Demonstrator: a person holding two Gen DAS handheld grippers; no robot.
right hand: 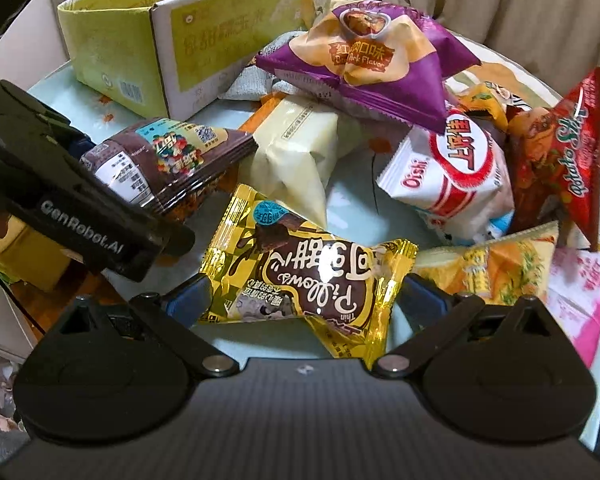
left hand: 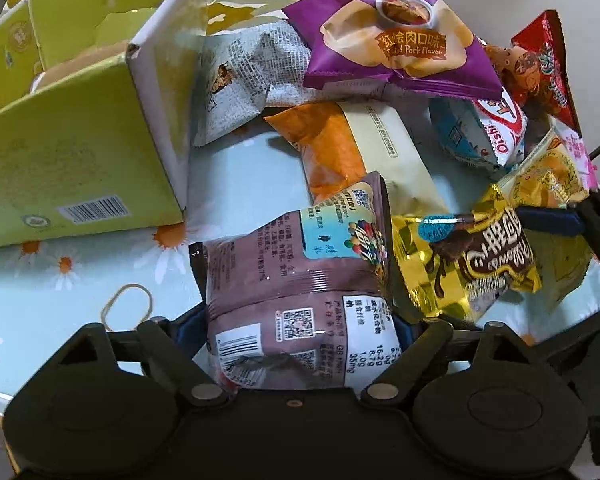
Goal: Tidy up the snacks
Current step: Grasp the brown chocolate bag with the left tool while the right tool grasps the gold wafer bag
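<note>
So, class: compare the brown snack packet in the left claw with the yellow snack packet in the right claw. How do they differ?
The brown plastic snack packet has mostly small print and a barcode facing up; the shiny yellow foil snack packet shows big lettering. The brown one carries a light blue panel; the yellow one is checkered with a chocolate drip picture. Shared: each is gripped, by the left claw or right claw.

Brown snack pack (left hand: 296,280) in left tool (left hand: 300,328)

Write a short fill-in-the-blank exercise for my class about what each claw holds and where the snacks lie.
1. The left claw grips a ____ packet.
2. The right claw grips a ____ Pillows packet.
3. The purple bag lies ____ the pile.
4. The green ____ stands open.

Missing: brown; yellow; atop; box
</note>
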